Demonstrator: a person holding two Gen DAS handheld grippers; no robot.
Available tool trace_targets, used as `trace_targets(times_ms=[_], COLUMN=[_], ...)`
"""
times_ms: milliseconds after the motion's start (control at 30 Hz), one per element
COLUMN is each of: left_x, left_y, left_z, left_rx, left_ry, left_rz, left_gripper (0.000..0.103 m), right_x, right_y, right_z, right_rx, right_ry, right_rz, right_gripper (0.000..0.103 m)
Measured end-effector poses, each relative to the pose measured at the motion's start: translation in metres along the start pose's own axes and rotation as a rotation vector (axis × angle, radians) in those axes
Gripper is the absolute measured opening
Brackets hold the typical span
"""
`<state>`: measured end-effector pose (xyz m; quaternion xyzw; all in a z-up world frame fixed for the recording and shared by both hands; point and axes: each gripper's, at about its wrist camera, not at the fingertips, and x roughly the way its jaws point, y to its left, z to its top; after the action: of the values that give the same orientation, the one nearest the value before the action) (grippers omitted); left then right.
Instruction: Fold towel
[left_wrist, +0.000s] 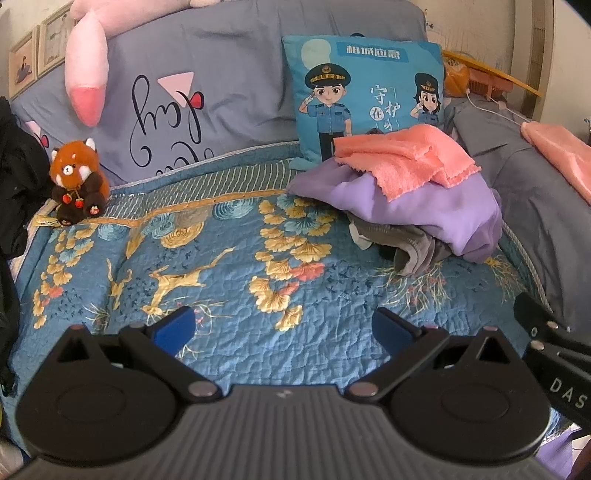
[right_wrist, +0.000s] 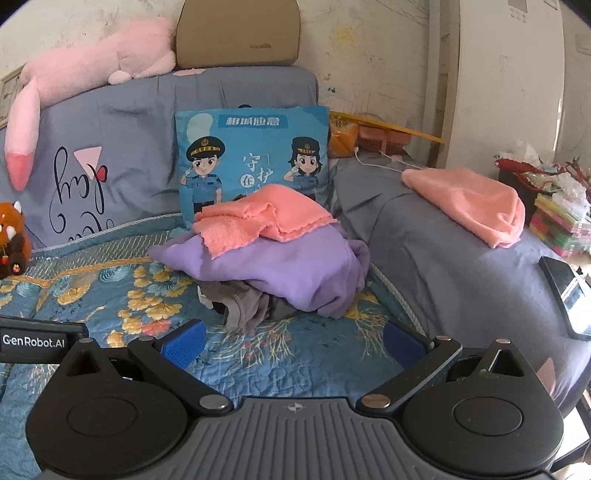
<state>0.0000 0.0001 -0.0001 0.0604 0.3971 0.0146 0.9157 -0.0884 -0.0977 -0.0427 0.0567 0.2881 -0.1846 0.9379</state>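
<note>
Bed (right_wrist: 295, 354) first: 2 pink towels, 1 rumpled on the purple pile (right_wrist: 295, 269), towel (right_wrist: 258, 218), another (right_wrist: 476, 203) on the grey duvet. Both hand-held grippers, left (left_wrist: 284, 328) and right (right_wrist: 295, 343), are spread, holding nothing. Looks like between-grabs; can't tell which stage.

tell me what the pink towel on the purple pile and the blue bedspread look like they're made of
Pink towel: looks like soft microfibre or fleece, matte and fuzzy, with a wavy stitched edge. Blue bedspread: looks like quilted cotton, matte, puckered all over with stitch lines under a printed leaf and deer pattern. Both are guesses from surface look alone.
</note>
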Motion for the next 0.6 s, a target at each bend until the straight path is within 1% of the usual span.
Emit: trace_targets(times_ms=[333,433,600], left_x=[0.002,0.0,-0.001], left_y=[0.002,0.001,0.001], left_z=[-0.001,-0.004,-0.005], left_rx=[-0.001,-0.003,-0.004], left_ry=[0.01,0.005,0.004], left_rz=[-0.001,-0.016,-0.016], left_gripper=[0.103,0.103,0.103], right_x=[0.003,0.006,0.011], right_y=[-0.001,-0.001,-0.001], right_z=[-0.002,-0.002,-0.003], right_rx=[-0.014,-0.014,-0.014], right_ry=[0.036,0.051,0.075], right_rz=[-0.022,-0.026,-0.032], right_gripper=[0.103,0.103,0.103])
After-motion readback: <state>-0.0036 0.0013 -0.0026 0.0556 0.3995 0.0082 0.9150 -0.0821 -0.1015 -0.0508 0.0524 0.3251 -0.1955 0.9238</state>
